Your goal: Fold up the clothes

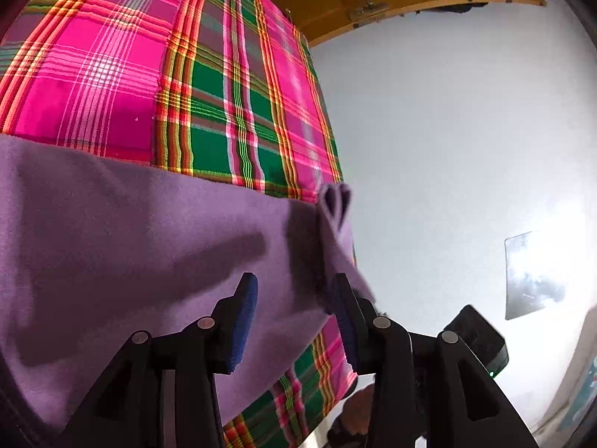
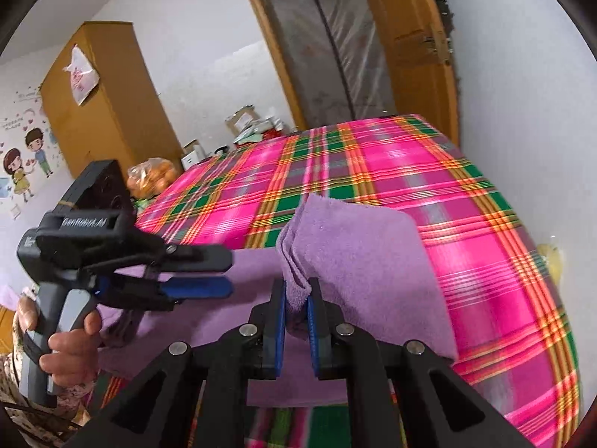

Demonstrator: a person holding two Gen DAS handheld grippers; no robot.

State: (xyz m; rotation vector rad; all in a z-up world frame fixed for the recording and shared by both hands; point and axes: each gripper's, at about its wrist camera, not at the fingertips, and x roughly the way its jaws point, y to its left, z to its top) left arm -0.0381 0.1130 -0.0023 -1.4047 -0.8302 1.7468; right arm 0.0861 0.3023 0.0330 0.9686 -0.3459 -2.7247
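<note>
A purple towel-like cloth (image 2: 365,246) lies on a bed with a pink and green plaid cover (image 2: 373,156). Its right part is folded over in layers. My right gripper (image 2: 296,285) is shut on the bunched, layered edge of that fold and holds it just above the bed. My left gripper (image 2: 229,271), held by a hand (image 2: 71,339), hovers to its left, open, with nothing between its fingers. In the left wrist view the left gripper (image 1: 294,310) stands open over the flat purple cloth (image 1: 130,224). The pinched bunch (image 1: 335,209) rises beside its right finger.
The bed's right edge runs along a white wall (image 1: 447,149). A wooden door (image 2: 410,37) stands behind the bed. At the far left are a wardrobe (image 2: 100,93), a bag of oranges (image 2: 151,179) and boxes (image 2: 246,123).
</note>
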